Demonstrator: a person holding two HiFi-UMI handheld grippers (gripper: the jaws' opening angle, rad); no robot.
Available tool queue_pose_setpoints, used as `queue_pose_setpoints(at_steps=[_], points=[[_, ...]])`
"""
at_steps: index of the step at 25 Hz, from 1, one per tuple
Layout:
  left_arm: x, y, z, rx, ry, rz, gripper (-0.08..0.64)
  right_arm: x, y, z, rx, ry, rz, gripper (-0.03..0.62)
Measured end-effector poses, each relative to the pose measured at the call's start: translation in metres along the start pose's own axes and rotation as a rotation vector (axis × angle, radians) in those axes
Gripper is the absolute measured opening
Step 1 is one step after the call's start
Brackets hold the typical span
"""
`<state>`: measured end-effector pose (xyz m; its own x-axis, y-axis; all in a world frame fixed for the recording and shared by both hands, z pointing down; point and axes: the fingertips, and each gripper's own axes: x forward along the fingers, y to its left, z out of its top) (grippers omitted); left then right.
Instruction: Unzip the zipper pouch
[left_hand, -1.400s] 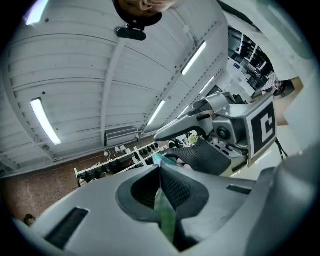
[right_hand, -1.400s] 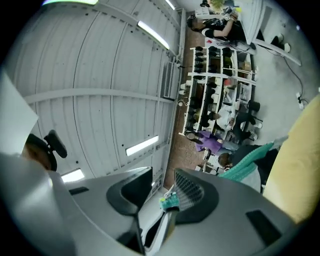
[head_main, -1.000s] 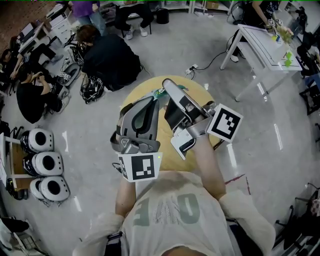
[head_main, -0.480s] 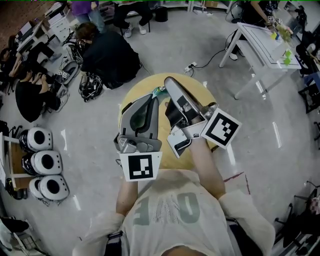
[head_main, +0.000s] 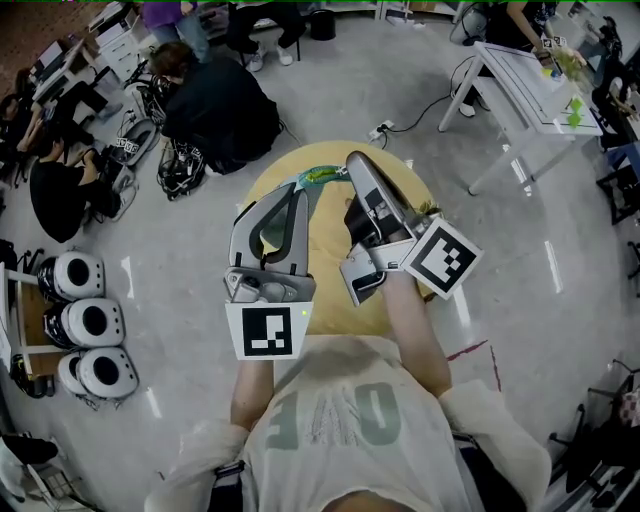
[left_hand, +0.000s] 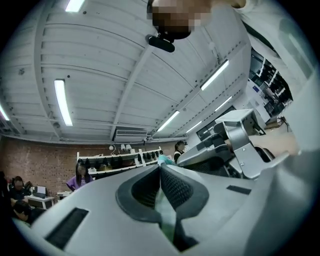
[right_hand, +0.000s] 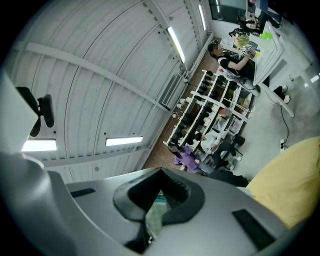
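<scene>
The grey left gripper (head_main: 300, 187) and right gripper (head_main: 352, 161) each pinch the thin teal-green zipper pouch (head_main: 322, 177). Its long axis runs 9 to 3 o'clock.

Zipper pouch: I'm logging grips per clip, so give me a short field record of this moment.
item: zipper pouch, green, stretched between both grippers
location: over the round yellow table
left gripper: shut on the zipper pouch
right gripper: shut on the zipper pouch
zipper open or closed: cannot tell
</scene>
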<state>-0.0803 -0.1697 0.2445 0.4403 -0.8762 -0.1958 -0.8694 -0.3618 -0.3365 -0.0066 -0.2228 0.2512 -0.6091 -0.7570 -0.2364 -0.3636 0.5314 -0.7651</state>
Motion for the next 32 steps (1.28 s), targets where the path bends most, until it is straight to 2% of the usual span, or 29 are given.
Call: queue_pose_setpoints(at_steps=[5,16,20,26,32], points=[[-0.003,0.000,0.000,0.003,0.005,0.001,0.028,-0.001,-0.001,-0.002,-0.046,-0.004,-0.020,0.029],[-0.011,0.022,0.010,-0.039,-0.035,0.048,0.028,-0.005,-0.010,-0.001,-0.084,-0.023,-0.081,0.029],[-0.012,0.027,0.012,-0.062,-0.050,0.084,0.028,-0.013,-0.027,0.005,-0.126,-0.036,-0.128,0.029],[-0.018,0.044,0.011,-0.064,-0.057,0.140,0.028,-0.026,-0.046,0.014,-0.087,-0.066,-0.170,0.028],[-0.018,0.043,0.007,-0.073,-0.049,0.145,0.028,-0.029,-0.051,0.012,-0.086,-0.059,-0.185,0.029]])
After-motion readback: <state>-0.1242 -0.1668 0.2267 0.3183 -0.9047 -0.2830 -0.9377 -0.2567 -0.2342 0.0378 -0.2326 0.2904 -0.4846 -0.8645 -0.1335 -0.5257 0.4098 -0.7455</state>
